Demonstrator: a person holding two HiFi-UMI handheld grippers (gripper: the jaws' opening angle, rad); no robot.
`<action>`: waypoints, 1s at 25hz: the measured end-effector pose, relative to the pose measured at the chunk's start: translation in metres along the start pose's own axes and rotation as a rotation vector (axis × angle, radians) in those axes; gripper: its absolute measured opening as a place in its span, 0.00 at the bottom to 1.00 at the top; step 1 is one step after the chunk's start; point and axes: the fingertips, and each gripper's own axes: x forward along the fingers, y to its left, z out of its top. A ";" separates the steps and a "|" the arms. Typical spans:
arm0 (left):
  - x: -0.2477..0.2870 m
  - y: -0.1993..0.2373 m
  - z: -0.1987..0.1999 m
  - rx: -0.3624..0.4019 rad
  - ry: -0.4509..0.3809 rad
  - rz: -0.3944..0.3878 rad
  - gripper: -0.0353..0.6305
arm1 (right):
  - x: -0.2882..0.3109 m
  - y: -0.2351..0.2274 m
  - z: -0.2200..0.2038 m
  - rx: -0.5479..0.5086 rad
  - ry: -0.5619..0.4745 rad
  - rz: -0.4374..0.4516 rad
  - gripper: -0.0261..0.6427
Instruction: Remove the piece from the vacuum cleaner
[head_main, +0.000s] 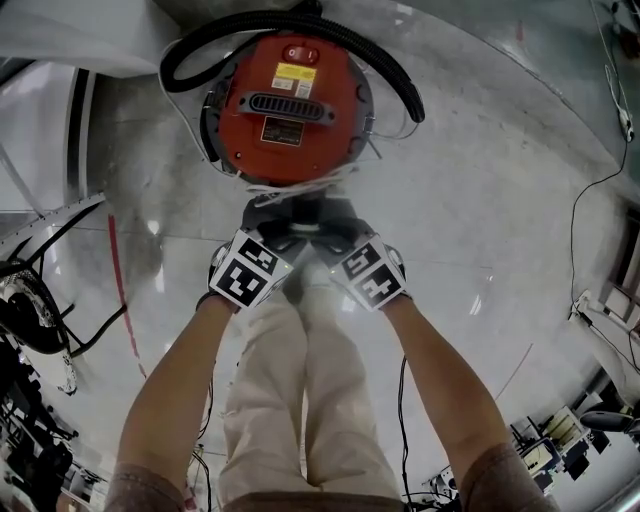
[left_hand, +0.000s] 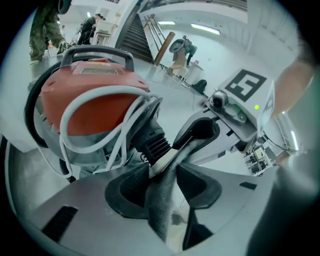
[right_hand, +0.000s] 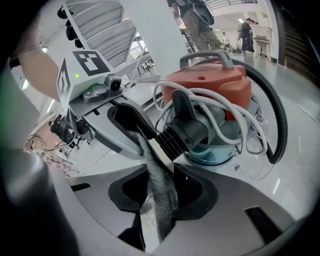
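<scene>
Left gripper (left_hand: 167, 165) and right gripper (right_hand: 152, 160) meet low at the machine's front, each with its jaws pinched on the pale flat tip of the ribbed black piece (left_hand: 152, 142); the piece sits plugged into the red vacuum cleaner (head_main: 290, 100); white cord (left_hand: 100, 102) loops crowd over it; a black hose (head_main: 390, 75) curls round the body; the yellow label (head_main: 295, 76) and dark label (head_main: 282, 130) are too small to read.

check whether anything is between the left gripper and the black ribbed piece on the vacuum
Nothing visible does. The fingers of the left gripper reach right up to the black ribbed piece; the white cord loops over the vacuum behind it.
</scene>
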 end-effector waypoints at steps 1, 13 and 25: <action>-0.001 0.000 -0.001 -0.006 0.000 0.003 0.30 | 0.000 0.000 0.000 0.003 -0.002 -0.006 0.21; -0.003 0.002 -0.004 -0.043 -0.021 0.017 0.25 | 0.001 0.000 -0.002 0.020 -0.009 -0.066 0.17; -0.004 -0.022 -0.031 -0.027 0.014 -0.016 0.21 | -0.001 0.022 -0.026 -0.063 0.012 -0.041 0.13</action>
